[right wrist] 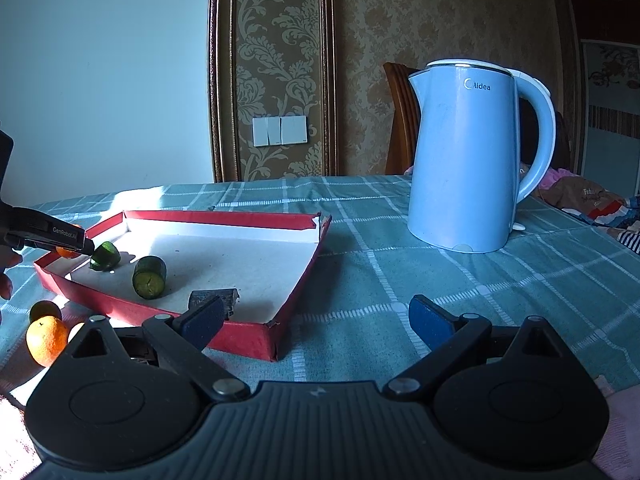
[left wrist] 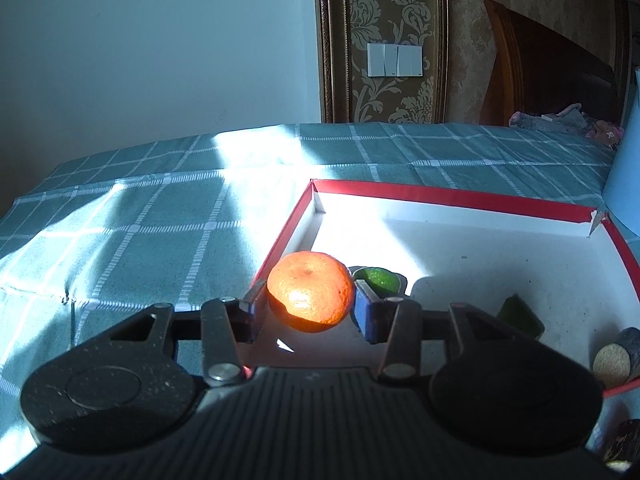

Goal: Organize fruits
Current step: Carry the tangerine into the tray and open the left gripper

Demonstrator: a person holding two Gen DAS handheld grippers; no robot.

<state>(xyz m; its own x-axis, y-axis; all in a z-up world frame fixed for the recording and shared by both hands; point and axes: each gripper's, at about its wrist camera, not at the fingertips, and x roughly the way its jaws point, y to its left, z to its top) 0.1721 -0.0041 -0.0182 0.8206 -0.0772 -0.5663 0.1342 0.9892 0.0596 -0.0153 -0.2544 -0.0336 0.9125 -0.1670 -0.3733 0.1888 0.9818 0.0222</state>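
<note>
We see a blue kettle [right wrist: 472, 156] on the checked worktop [right wrist: 400, 280], beside a red-rimmed tray [right wrist: 240, 216]. Our right claw [right wrist: 316, 320] gapes empty. Our left claw [left wrist: 308, 304] clamps a tangerine [left wrist: 310, 290] above the tray's near-left corner, near a green fruit [left wrist: 378, 278].

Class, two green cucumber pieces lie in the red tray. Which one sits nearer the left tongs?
The cucumber piece by the tray's left corner, right beside the left tongs; the other piece lies further right.
</note>
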